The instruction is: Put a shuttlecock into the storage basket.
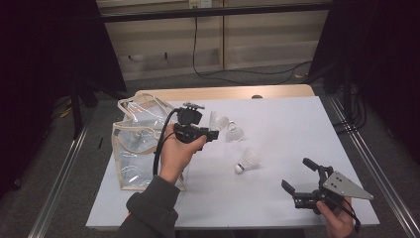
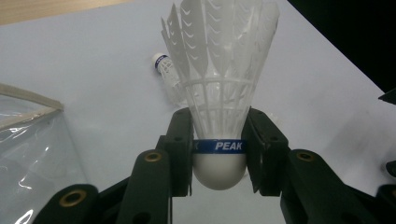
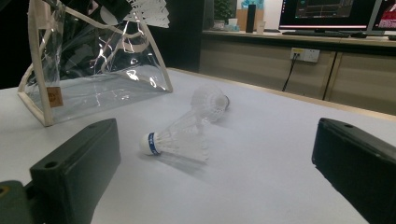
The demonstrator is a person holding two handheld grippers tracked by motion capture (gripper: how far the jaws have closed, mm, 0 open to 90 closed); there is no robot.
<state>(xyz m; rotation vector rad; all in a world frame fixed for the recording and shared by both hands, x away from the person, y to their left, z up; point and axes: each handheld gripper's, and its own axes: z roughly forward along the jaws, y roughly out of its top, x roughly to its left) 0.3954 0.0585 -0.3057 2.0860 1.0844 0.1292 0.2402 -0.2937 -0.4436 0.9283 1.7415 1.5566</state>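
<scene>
Right now your left gripper (image 2: 218, 154) has its jaws closed partway on a shuttlecock (image 2: 219, 93), pads pressing the cork base at its blue band, feathers pointing away, held above the table (image 1: 297, 129) just right of the clear bag (image 1: 136, 144); your right gripper (image 1: 303, 177) rests at the near right with jaws wide apart and nothing between them; two more shuttlecocks (image 1: 247, 161) lie mid-table; judge the thing as very light, its feathers brittle and easily crushed, so keep hold of the firm cork, never the skirt.
</scene>
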